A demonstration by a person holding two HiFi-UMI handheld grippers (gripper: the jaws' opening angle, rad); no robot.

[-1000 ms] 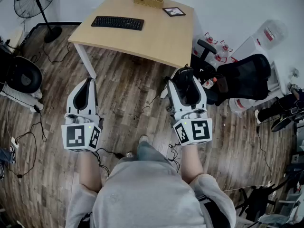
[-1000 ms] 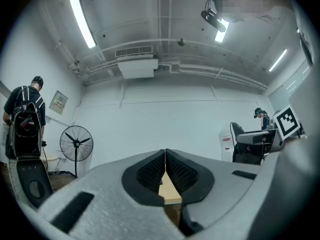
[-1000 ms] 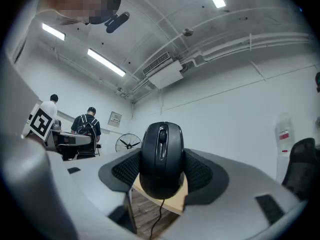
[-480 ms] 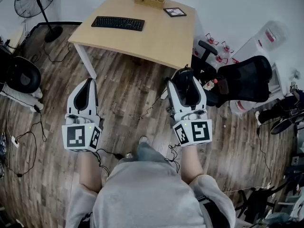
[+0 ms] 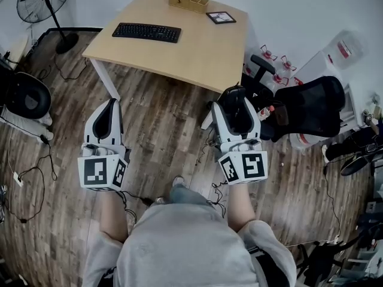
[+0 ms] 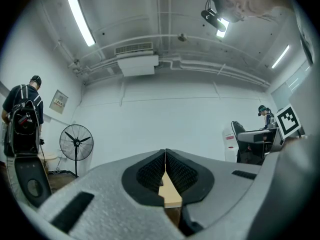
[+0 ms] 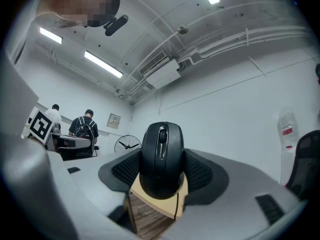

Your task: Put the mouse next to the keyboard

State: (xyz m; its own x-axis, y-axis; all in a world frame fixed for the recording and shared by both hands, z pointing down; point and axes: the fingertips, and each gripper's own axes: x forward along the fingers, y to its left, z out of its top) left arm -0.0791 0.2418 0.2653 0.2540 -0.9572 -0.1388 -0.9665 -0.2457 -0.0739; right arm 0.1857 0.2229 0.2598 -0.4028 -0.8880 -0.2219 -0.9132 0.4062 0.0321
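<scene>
the right gripper is clamped on the black mouse. the mouse stands upright between the ribbed pads, scroll wheel toward the camera, with much of its shell poking out above them. the left gripper is closed on nothing, its two sides meeting along a thin seam.

in the head view both are at mid-frame over the wooden floor, well short of the bench in the upper middle. the keyboard lies on the bench's upper-left part, well apart from the mouse. a wooden box and a small dark frame sit at the far edge, top centre.

the likeliest trouble is the hold itself. the shell is smooth and rounded and is pinched only by its sides, so a jolt on the way could make it pivot or slide out and drop to the floor. loose cables on the floor and the black office chair just right of the right gripper could catch a foot or an arm. at the bench, coming in too low could knock the near edge. letting go before the mouse lies flat could tip it, and setting it too tight could shove the keyboard.
</scene>
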